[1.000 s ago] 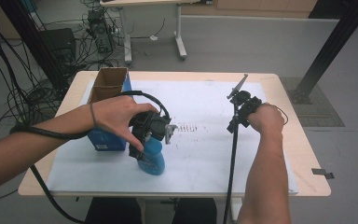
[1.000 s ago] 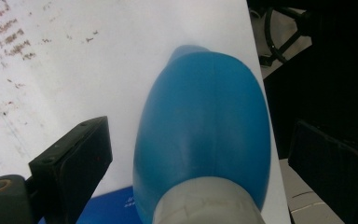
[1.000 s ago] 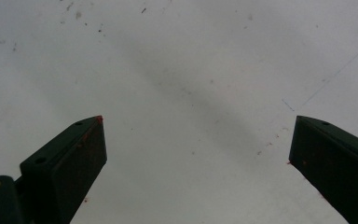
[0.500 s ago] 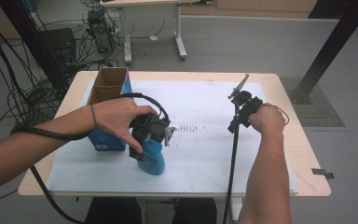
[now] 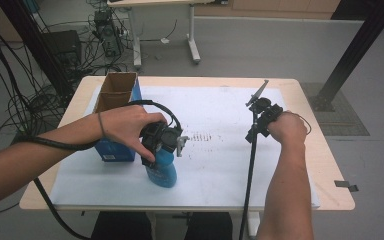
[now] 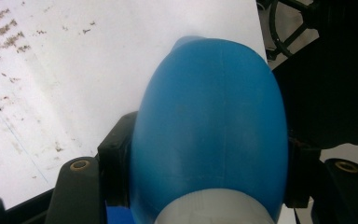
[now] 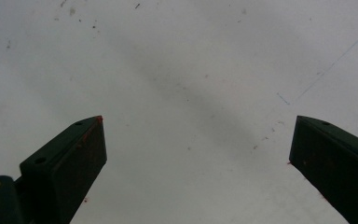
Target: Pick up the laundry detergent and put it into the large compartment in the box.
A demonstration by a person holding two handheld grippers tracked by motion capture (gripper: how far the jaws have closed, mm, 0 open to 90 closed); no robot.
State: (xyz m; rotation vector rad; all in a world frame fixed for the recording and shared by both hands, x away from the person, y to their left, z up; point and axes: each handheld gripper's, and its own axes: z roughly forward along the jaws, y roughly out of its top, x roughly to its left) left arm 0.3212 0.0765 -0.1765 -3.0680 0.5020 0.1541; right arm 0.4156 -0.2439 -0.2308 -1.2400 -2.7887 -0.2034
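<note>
Lighting: even, soft overhead, I see faint shadows; high view slightly soft; blue bottle (image 6: 209, 126) close-up blurred.

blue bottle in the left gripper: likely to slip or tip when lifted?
The blue bottle looks like smooth, rounded plastic, so it may slide between the jaws of the left gripper, which clamp its curved sides. It is probably rigid: no denting shows. In the high view it leans over the white sheet, so it could tip if released.
</note>
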